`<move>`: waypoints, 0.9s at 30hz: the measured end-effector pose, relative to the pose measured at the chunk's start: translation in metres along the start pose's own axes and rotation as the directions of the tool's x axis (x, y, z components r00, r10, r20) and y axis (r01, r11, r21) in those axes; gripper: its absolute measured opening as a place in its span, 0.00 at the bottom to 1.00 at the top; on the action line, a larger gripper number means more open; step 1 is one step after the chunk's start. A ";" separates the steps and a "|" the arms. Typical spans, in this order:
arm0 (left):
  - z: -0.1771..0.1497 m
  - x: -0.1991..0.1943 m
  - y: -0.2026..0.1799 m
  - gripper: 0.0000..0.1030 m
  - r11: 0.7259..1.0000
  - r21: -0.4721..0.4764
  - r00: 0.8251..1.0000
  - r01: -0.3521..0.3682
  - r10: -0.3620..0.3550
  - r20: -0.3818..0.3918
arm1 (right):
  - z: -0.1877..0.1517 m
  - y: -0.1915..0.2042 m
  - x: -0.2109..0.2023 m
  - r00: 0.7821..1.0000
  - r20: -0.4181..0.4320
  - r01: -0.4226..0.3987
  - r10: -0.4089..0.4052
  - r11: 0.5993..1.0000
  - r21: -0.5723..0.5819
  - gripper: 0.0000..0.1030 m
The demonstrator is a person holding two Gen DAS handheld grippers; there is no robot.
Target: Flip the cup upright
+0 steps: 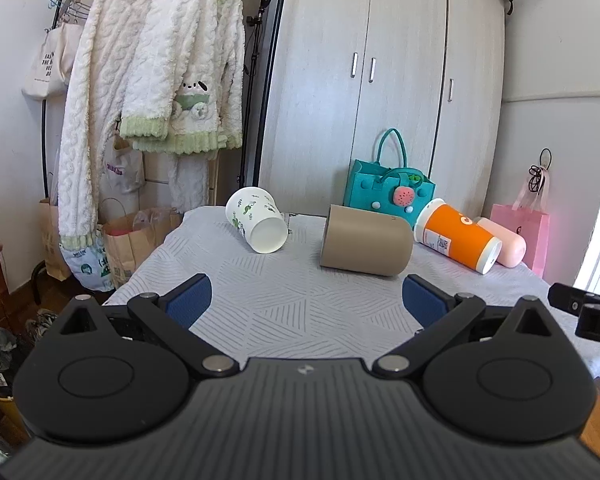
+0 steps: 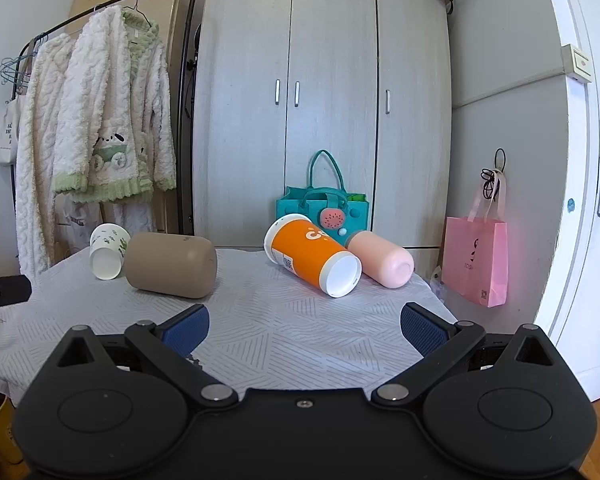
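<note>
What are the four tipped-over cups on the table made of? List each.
White cup with green leaf print: likely paper, thin wall.
Tan cylindrical cup: matte plastic or ceramic, with no shine.
Orange cup with white ends: plastic or coated paper, slightly glossy.
Pale pink cup: smooth matte, probably plastic.

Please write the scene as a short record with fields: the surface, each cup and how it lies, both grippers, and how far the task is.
surface: table with a pale patterned cloth
white leaf-print cup: on its side, far left
tan cup: on its side, beside the white one
orange cup: on its side, touching the pink one
pink cup: on its side, far right
left gripper: open, holds nothing
right gripper: open, holds nothing
task progress: no cup upright yet
</note>
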State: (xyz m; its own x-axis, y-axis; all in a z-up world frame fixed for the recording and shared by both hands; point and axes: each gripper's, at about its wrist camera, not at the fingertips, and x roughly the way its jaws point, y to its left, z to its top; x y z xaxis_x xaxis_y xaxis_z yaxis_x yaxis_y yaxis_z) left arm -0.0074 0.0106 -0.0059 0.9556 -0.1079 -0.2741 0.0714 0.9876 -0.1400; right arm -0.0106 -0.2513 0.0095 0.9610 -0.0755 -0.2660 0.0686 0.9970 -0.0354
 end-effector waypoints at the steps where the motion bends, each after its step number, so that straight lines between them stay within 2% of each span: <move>1: 0.000 0.000 0.000 1.00 1.000 -0.002 1.000 0.000 0.000 0.000 | 0.000 -0.001 0.000 1.000 -0.001 0.000 0.000 1.000 0.000 1.00; 27: -0.001 0.001 0.001 1.00 1.000 -0.002 1.000 0.007 -0.007 -0.009 | -0.004 -0.002 0.003 1.000 -0.003 -0.002 0.002 1.000 0.005 1.00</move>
State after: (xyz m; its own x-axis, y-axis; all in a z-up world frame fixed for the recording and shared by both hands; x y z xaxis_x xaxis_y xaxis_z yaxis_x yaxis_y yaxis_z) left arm -0.0071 0.0109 -0.0076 0.9524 -0.1155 -0.2822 0.0769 0.9866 -0.1442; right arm -0.0092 -0.2539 0.0053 0.9603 -0.0733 -0.2691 0.0677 0.9973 -0.0299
